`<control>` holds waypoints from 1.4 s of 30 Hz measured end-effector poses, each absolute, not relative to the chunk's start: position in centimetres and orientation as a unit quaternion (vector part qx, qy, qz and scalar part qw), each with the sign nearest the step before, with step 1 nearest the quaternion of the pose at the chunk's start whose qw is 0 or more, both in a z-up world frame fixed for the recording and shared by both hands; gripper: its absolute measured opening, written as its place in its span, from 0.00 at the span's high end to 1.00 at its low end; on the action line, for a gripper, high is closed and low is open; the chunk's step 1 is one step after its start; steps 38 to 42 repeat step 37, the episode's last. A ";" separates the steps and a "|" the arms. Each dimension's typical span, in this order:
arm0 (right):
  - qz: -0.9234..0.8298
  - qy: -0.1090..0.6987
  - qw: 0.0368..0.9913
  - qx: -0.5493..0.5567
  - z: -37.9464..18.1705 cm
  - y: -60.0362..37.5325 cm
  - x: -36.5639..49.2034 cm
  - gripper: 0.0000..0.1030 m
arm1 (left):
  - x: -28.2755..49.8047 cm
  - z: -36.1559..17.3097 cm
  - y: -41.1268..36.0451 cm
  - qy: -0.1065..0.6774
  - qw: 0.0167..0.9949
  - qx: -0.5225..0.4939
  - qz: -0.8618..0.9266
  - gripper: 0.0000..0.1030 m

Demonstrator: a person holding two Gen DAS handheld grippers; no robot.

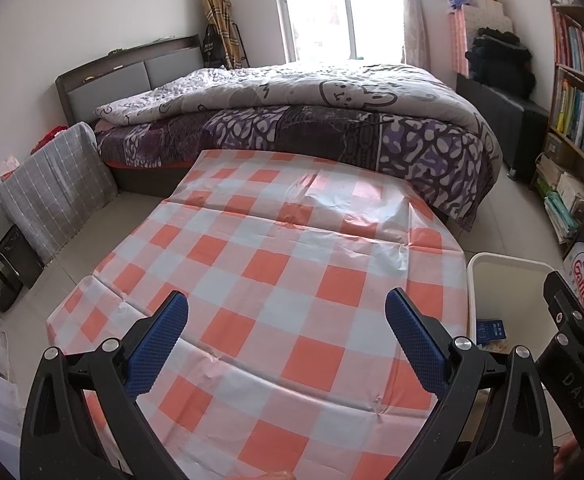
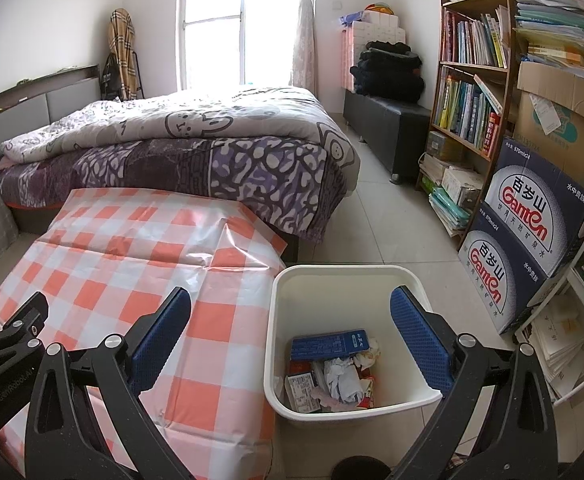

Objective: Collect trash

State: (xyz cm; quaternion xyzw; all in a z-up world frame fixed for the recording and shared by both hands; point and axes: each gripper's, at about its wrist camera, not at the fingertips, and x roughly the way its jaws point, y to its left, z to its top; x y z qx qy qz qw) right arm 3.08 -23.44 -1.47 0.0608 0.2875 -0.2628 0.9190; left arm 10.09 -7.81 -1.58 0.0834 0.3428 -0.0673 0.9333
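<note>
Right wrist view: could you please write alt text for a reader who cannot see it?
The open right gripper hangs empty above a white bin holding a blue box and crumpled paper. The bin stands beside a table with an orange checked cloth; a bed lies behind.

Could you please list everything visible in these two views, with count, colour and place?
Checked tablecloth: one, orange and white, covering the table, nothing on it.
Trash bin: one, white, on the floor right of the table.
Blue box: one, inside the bin on top of the trash.
Crumpled paper: several pieces, white, in the bin.
Bed: one, purple patterned quilt, behind the table.
Bookshelf: one, wooden, full of books, right wall.
Water cartons: two, dark blue, stacked by the shelf.
Black bench: one, with dark clothes on top.
Left tool: open, empty, above the table.
Right tool: open, empty, above the bin.
</note>
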 end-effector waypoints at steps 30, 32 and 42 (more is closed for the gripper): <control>-0.261 0.293 0.918 0.061 -2.0 -23.6 3.0 0.07 | 9.5 -1.5 -6.0 0.336 0.935 0.076 -0.086 0.10; -0.261 0.292 0.918 0.061 -2.1 -23.6 2.8 0.07 | 9.5 -1.4 -5.5 0.337 0.935 0.077 -0.078 0.09; -0.260 0.294 0.918 0.062 -2.1 -23.7 2.9 0.07 | 10.0 -1.1 -5.8 0.339 0.935 0.075 -0.072 0.07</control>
